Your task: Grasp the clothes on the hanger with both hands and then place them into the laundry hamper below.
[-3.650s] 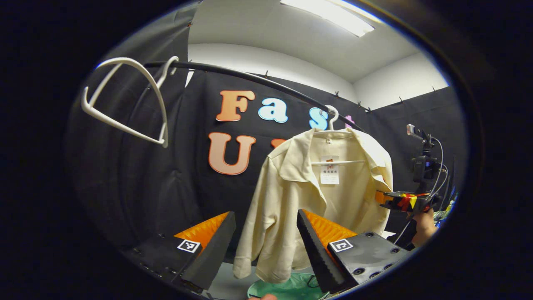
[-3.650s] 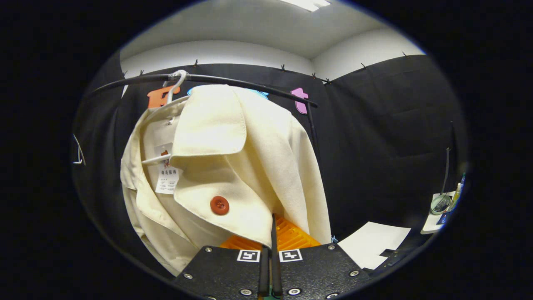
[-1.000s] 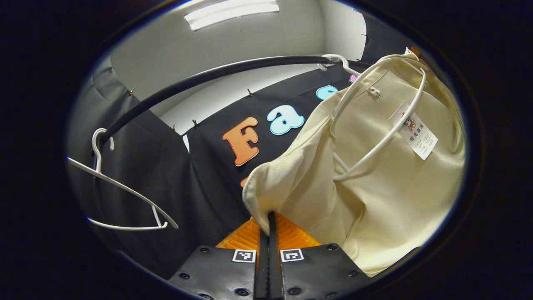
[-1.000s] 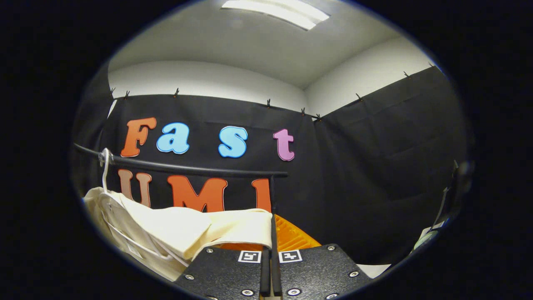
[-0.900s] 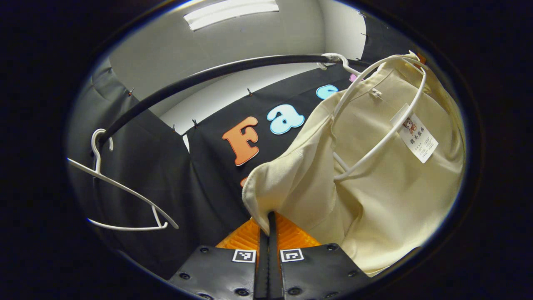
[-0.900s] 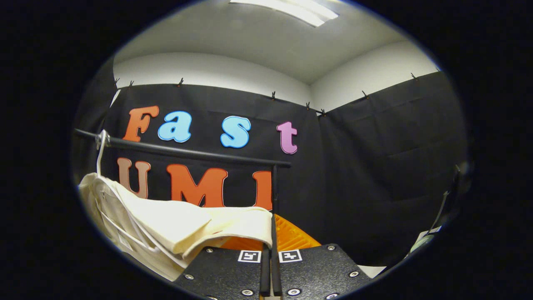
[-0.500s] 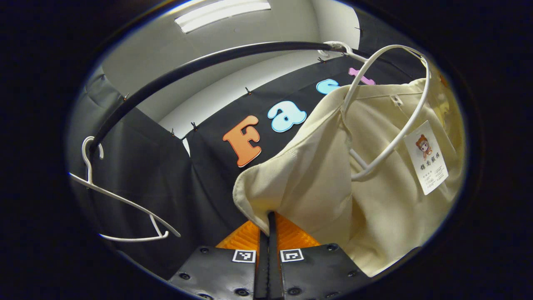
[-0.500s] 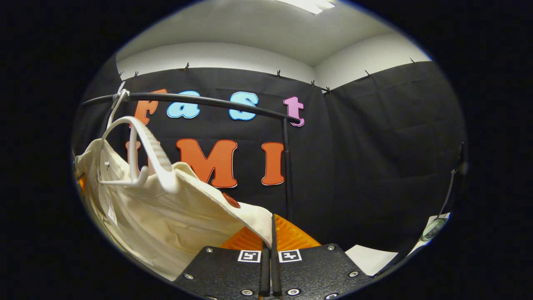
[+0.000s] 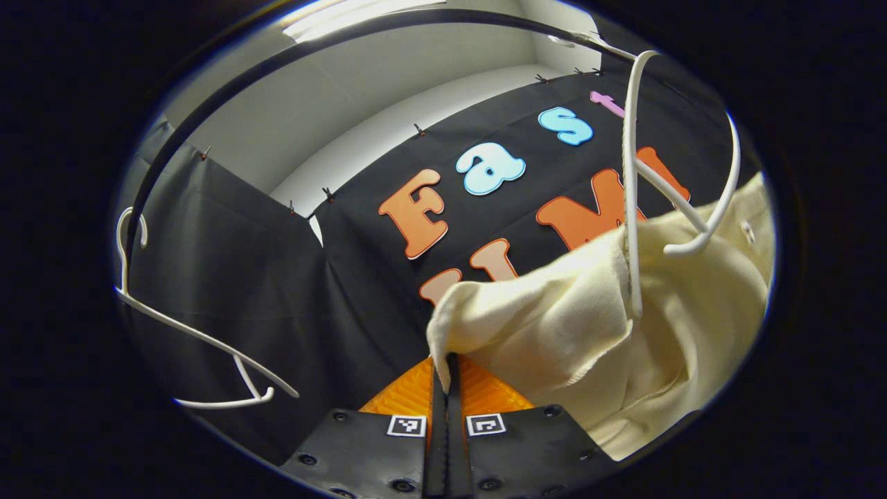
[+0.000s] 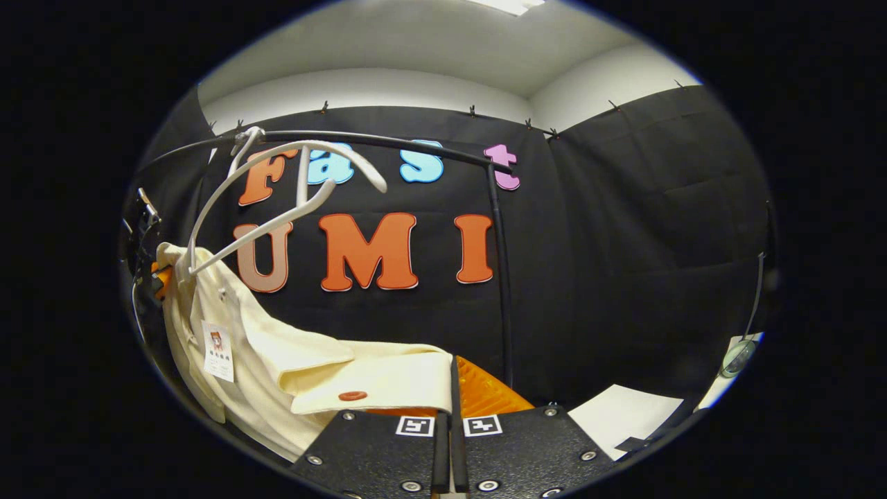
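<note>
Left gripper view: the left claw (image 9: 447,378) points upward, its two fingers pressed together on a fold of the cream shirt (image 9: 589,333), which hangs just ahead and to its right. Above the shirt a white hanger (image 9: 675,180) dangles from the black rail (image 9: 332,45); a bare hanger (image 9: 187,326) hangs far left.

Right gripper view: the right claw (image 10: 454,388) is level, clamped on the shirt (image 10: 291,367) edge, cloth trailing left below the hanger (image 10: 277,187).
</note>
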The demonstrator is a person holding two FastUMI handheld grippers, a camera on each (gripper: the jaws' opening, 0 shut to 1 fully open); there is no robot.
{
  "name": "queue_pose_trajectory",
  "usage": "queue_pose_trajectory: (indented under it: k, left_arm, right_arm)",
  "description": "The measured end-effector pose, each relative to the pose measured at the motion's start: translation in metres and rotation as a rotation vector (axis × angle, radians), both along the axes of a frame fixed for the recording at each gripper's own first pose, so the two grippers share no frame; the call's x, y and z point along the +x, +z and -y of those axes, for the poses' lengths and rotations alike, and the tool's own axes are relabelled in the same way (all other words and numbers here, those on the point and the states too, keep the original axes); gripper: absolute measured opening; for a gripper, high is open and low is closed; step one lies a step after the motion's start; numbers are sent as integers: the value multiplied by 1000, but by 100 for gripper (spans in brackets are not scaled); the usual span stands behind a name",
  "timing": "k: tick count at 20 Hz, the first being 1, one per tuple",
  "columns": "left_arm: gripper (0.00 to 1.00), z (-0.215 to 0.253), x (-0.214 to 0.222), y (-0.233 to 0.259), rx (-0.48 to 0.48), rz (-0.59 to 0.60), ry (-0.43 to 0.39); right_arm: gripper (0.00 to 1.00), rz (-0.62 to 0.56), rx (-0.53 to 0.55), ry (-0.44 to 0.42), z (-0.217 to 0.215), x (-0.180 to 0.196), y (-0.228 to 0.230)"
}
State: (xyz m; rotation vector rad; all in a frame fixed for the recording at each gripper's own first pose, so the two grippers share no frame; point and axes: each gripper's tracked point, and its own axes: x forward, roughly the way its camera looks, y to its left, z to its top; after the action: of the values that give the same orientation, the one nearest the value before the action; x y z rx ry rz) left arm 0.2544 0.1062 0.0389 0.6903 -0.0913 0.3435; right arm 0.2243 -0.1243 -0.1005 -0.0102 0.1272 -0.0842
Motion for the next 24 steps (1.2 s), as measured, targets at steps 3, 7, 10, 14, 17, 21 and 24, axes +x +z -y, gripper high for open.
queue_pose_trajectory:
  k: [3,7,10,14,17,21,24]
  left_arm:
    - [7,-15,-18,-12,-3,-14,22]
    - [7,-16,-47,-43,-48,-56,-9]
    - [7,9,-77,-40,-26,-38,-71]
    - [5,55,-110,-41,-62,-57,-181]
    - [7,87,-136,-55,-134,-110,-258]
    - [7,121,-166,-85,-287,-181,-342]
    - [7,136,-184,-113,-412,-249,-382]
  right_arm:
    - [1,21,-19,25,-15,-12,8]
    - [1,50,-44,85,-44,-34,25]
    - [1,62,-71,145,-72,-47,36]
    - [1,53,-82,214,-108,-69,42]
    - [1,32,-51,259,-133,-85,35]
    - [1,-5,-27,288,-152,-102,20]
    - [1,-46,10,279,-153,-113,0]
